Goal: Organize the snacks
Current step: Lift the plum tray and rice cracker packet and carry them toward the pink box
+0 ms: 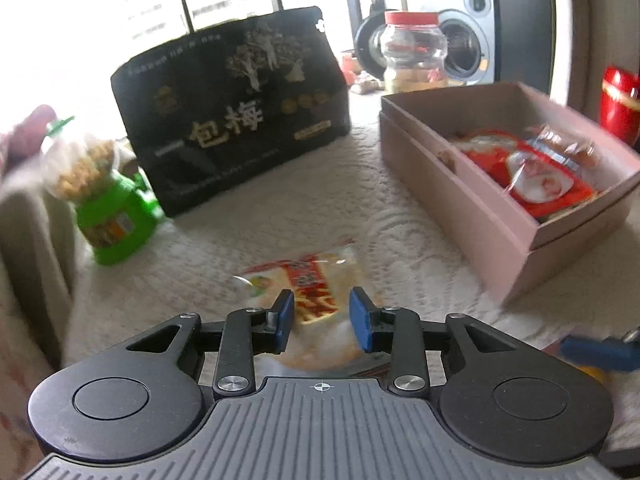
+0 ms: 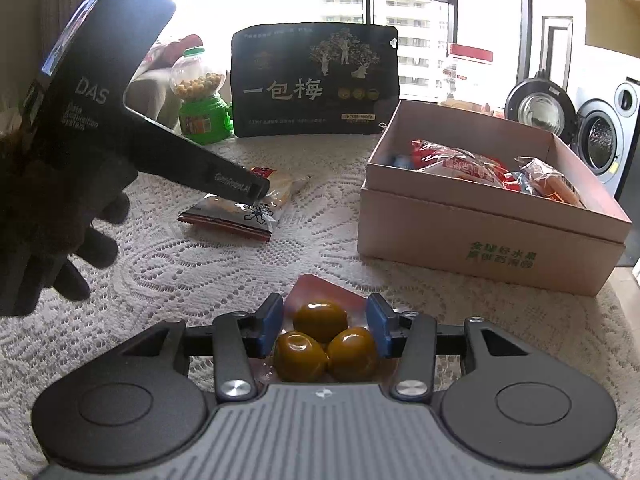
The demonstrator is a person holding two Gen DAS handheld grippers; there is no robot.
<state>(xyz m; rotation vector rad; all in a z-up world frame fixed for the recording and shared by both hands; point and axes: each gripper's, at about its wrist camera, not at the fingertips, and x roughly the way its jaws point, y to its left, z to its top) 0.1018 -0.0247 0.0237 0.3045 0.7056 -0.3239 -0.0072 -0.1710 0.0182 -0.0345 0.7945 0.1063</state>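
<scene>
A clear snack packet with red print [image 1: 316, 280] lies flat on the lace tablecloth; it also shows in the right wrist view [image 2: 256, 200]. My left gripper [image 1: 322, 316] is open just above it, blue pads either side of its near part, and shows from the side in the right wrist view [image 2: 260, 190]. My right gripper [image 2: 325, 322] is open around a clear packet of three yellow-brown round sweets [image 2: 320, 320] on the cloth. A pink cardboard box [image 1: 472, 216] at right holds several red snack packets [image 1: 532, 176]; the box also shows in the right wrist view [image 2: 480, 240].
A large black pouch [image 1: 240, 108] with Chinese print stands at the back [image 2: 316, 84]. A green candy dispenser [image 1: 108, 208] stands left of it [image 2: 202, 92]. A red-lidded clear jar [image 1: 412, 52] and a red can [image 1: 620, 100] stand behind the box.
</scene>
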